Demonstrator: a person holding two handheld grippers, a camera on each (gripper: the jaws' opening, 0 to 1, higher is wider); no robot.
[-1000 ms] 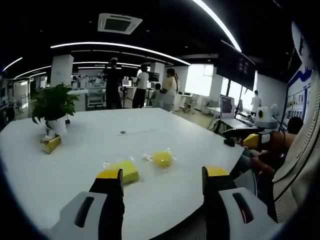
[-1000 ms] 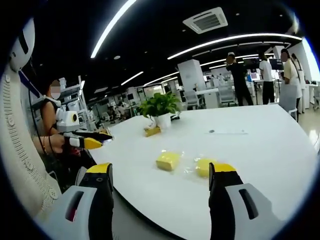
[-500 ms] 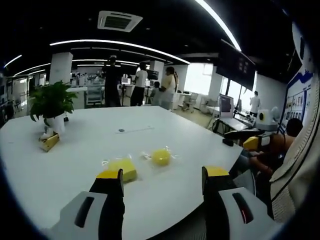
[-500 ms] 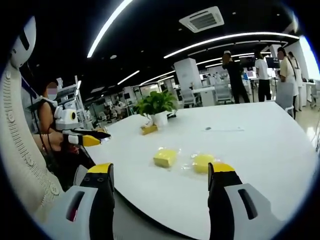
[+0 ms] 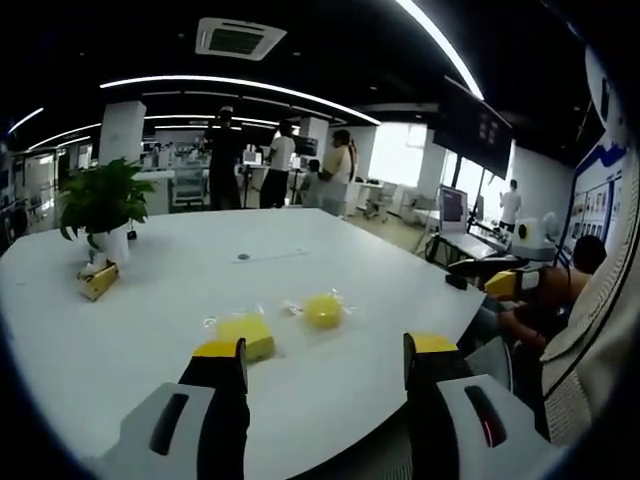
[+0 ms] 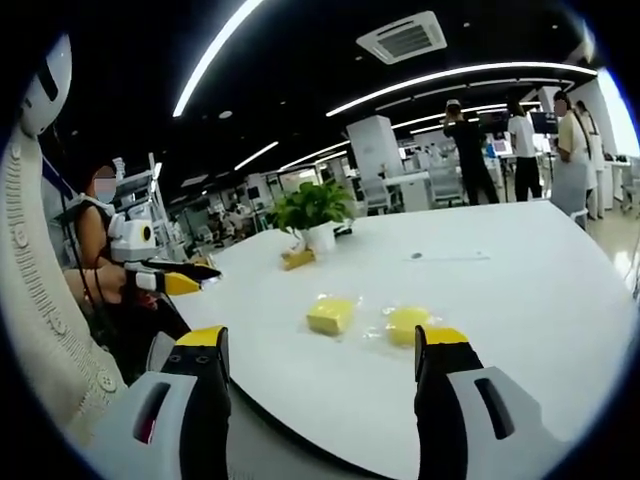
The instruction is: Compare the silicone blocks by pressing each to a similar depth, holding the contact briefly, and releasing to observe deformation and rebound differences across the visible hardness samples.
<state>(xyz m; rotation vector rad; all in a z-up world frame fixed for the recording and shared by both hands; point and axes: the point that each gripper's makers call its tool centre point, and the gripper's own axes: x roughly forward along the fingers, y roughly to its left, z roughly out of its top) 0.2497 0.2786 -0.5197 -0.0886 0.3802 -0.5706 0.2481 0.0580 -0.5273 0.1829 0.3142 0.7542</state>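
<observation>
Both grippers are hanging over the near edge of the white table (image 5: 150, 300), and neither is touching anything. The left gripper (image 5: 325, 365) is holding its jaws wide apart with nothing between them. The right gripper (image 6: 320, 360) is doing the same, jaws spread and empty. The two silicone samples are sitting on the table, beyond the jaws. The square yellow block (image 5: 245, 332) is lying flat in a clear wrapper, and the round yellow block (image 5: 322, 310) is resting just beside it, also wrapped; they are near each other but apart. In the right gripper view the square yellow block (image 6: 331, 315) and the round yellow block (image 6: 405, 324) are showing side by side. Farther back on the table a potted plant (image 5: 103, 208) is standing upright, with a small yellow object (image 5: 99, 282) lying at its base. People are standing well beyond the table's far edge.
</observation>
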